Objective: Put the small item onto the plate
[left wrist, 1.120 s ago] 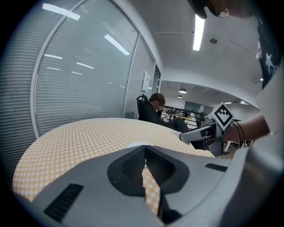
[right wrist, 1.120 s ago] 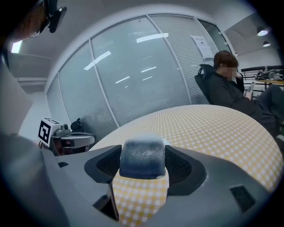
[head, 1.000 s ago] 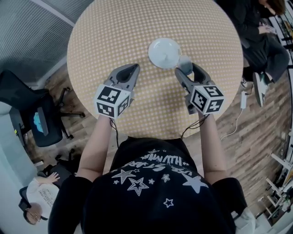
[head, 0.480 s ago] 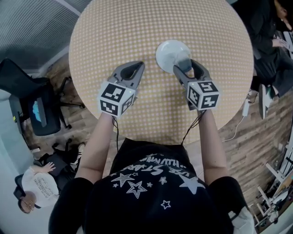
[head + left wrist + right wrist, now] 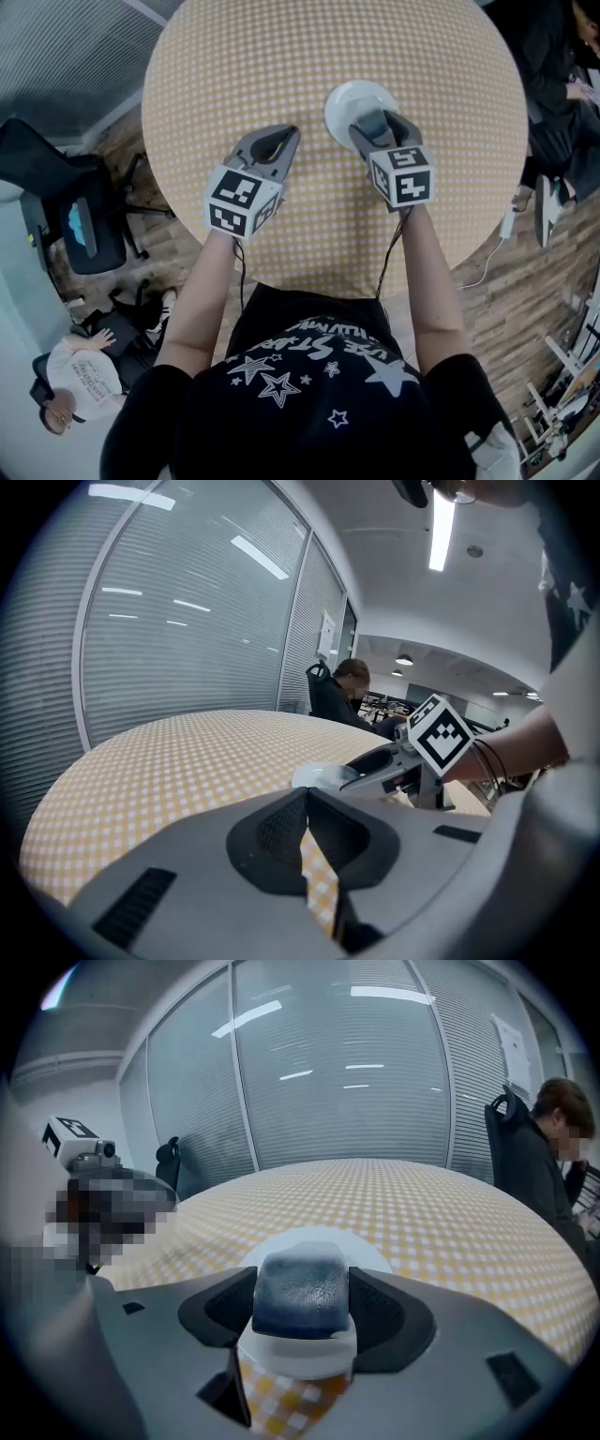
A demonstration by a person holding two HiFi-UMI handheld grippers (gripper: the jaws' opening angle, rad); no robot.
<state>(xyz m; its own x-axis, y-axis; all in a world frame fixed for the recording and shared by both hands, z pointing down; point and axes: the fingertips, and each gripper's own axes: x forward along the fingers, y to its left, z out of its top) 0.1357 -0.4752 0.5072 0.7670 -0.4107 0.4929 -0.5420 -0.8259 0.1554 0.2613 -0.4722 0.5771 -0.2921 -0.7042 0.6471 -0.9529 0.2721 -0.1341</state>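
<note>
In the head view, the right gripper (image 5: pixel 378 129) reaches forward over the near edge of the round white glazed plate (image 5: pixel 356 98), which sits on the round table in its yellow-and-white checked cloth (image 5: pixel 234 66). The left gripper (image 5: pixel 274 141) hovers over the cloth beside the plate, well clear of it. So the right gripper is the nearer, and the plate lies straight ahead of and below its load.

In the left gripper view, the grey plastic jaws meet tip to tip with nothing between them. Only cloth shows through the slit.

In the right gripper view, the black ribbed pads are clamped on the two sides of the small dark blue-grey block with rounded corners and a pebbled surface (image 5: pixel 302 1288). The block is held above the plate's smooth rim, its broader side spanning the pads. We judge that the coming move calls for a short descent and a release, since the block already hangs over the plate.
</note>
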